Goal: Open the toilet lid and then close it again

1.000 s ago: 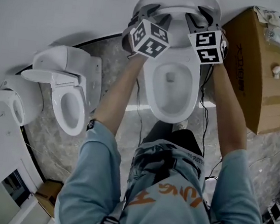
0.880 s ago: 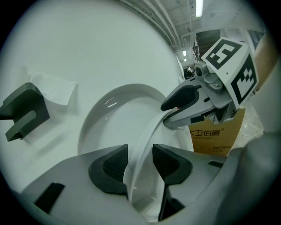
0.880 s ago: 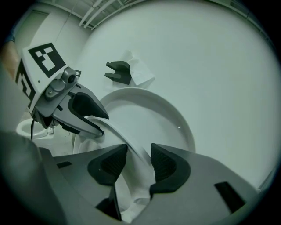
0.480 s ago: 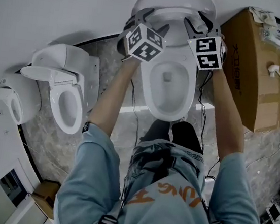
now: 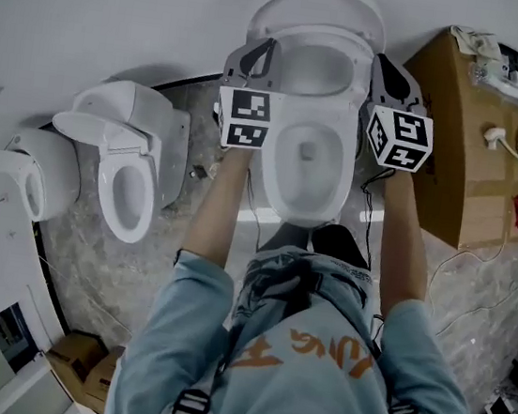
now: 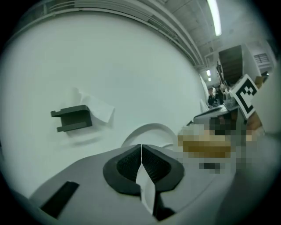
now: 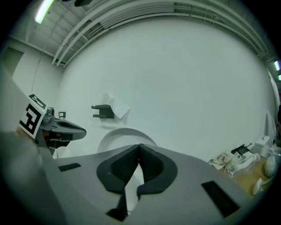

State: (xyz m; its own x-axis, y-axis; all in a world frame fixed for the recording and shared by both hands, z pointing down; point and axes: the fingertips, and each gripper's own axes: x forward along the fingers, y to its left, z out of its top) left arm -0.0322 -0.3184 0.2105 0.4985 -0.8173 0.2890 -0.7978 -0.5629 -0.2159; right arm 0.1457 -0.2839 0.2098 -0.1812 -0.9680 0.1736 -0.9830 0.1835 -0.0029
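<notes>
White wall (image 5: 122,22) behind toilet bowl (image 5: 301,215); lid (image 5: 319,12) stood raised at bowl's back; left tongs (image 5: 259,52), right tongs (image 5: 390,73) flanked bowl, just pressed together, empty; risk was ungripped lid, nudged forward, slamming onto bowl.

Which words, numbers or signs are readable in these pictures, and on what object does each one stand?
No text can be read with certainty.
On the person's shirt: orange print, creased, not readable.
On the cardboard box: no legible print.
On the marker cubes of the left gripper and right gripper: black-and-white square patterns only, no words.
</notes>
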